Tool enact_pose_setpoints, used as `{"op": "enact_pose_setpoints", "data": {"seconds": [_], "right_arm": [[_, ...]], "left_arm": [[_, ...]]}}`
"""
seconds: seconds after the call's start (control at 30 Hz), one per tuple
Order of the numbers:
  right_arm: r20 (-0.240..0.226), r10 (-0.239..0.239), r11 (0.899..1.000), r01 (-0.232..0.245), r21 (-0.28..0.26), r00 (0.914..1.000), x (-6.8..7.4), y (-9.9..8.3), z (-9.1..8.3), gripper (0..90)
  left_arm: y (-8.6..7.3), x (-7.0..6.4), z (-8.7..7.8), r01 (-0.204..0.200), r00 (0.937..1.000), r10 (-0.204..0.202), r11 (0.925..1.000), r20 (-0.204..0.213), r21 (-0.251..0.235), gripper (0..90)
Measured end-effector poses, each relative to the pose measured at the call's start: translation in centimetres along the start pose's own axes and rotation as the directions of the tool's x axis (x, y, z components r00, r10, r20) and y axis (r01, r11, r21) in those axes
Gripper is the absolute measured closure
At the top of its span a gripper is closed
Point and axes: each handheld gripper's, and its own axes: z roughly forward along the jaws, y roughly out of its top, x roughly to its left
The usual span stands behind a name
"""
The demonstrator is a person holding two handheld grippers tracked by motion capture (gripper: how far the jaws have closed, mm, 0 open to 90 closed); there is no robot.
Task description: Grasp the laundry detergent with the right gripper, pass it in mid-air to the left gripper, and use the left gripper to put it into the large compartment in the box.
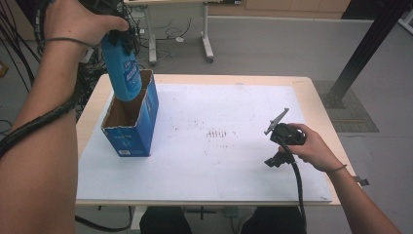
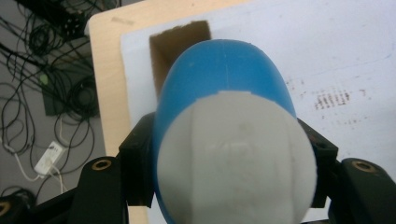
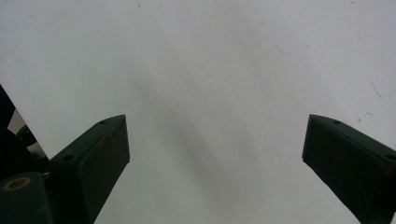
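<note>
Grey floor and a tangle of black cables (image 1: 14, 29) lie beyond the pale wooden desk (image 1: 321, 105), which carries a white sheet (image 1: 219, 146) marked with dark scuffs (image 1: 216, 132) near its middle. At about ten o'clock on the sheet stands a blue cardboard box (image 1: 139, 124), its top open and its brown inside showing.

My left gripper (image 1: 119, 34) is raised over that box, and its fingers (image 2: 135, 158) are clamped on either side of a blue bottle (image 1: 122, 68) with a pale grey end (image 2: 233, 158). In the high view the bottle hangs upright with its lower end at the box's open mouth, toward the far side; I cannot tell whether it touches the cardboard. In the left gripper view the bottle's grey end faces the camera and the box opening (image 2: 180, 37) shows beyond it.

My right gripper (image 1: 285, 139) rests low at about four o'clock on the sheet, well apart from the box. In the right gripper view its fingers (image 3: 98, 154) stand wide apart with bare white sheet between them, holding nothing.
</note>
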Motion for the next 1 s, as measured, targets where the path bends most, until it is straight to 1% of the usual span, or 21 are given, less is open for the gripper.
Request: {"op": "enact_pose_setpoints", "data": {"seconds": [0.13, 0.17, 0.23, 0.3, 0.47, 0.5, 0.63, 0.7, 0.77, 0.87, 1.0], "right_arm": [[0.003, 0.005, 1.000, -0.005, 0.002, 1.0000, 0.0, -0.1, 0.0, 7.5], [0.003, 0.004, 1.000, -0.004, 0.001, 1.0000, -0.1, -0.1, 0.0, 7.5], [0.004, 0.003, 1.000, -0.003, -0.001, 1.0000, 0.0, -0.1, 0.0, 7.5], [0.006, 0.002, 1.000, -0.002, -0.003, 1.0000, 0.0, -0.1, 0.0, 7.5], [0.003, 0.004, 1.000, -0.004, -0.003, 1.0000, 0.0, -0.2, 0.2, 7.5], [0.002, 0.005, 1.000, -0.005, -0.004, 1.0000, 0.0, -0.2, 0.2, 7.4], [0.007, 0.006, 1.000, -0.006, -0.006, 1.0000, 0.1, -0.3, 0.2, 7.4], [0.004, 0.009, 1.000, -0.009, -0.009, 1.0000, 0.1, -0.3, 0.2, 7.2], [0.002, 0.006, 1.000, -0.006, -0.008, 1.0000, 0.2, -0.2, 0.2, 7.2], [0.000, 0.003, 1.000, -0.003, -0.013, 1.0000, 0.3, -0.2, 0.2, 7.2], [-0.004, 0.006, 1.000, -0.006, -0.015, 1.0000, 0.3, -0.2, 0.3, 7.2]], "left_arm": [[-0.2, 0.7, 0.4, 0.028, 0.9996, -0.028, 0.9996, 0.006, -0.005, 37.7], [-0.3, 0.8, 0.5, 0.029, 0.9995, -0.029, 0.9996, 0.007, -0.002, 37.7], [-0.4, 0.7, 0.8, 0.020, 0.9998, -0.020, 0.9998, -0.001, 0.003, 37.7], [-0.4, 0.6, 1.2, 0.018, 0.9998, -0.018, 0.9998, -0.007, 0.000, 37.7], [-0.7, 0.8, 2.2, 0.031, 0.9995, -0.031, 0.9995, -0.008, 0.008, 37.7], [-0.8, 0.8, 2.4, 0.037, 0.9993, -0.036, 0.9993, -0.011, 0.008, 37.7], [-1.3, 1.0, 3.3, 0.034, 0.9990, -0.034, 0.9992, -0.029, 0.019, 37.7], [-1.6, 1.2, 3.9, 0.050, 0.9985, -0.049, 0.9987, -0.026, 0.014, 37.7], [-1.8, 1.4, 4.4, 0.059, 0.9981, -0.058, 0.9980, -0.021, 0.023, 37.7], [-2.3, 1.8, 5.4, 0.067, 0.9977, -0.067, 0.9973, -0.011, 0.031, 37.7], [-2.7, 2.1, 6.5, 0.080, 0.9967, -0.081, 0.9964, 0.007, 0.026, 37.7]]}}
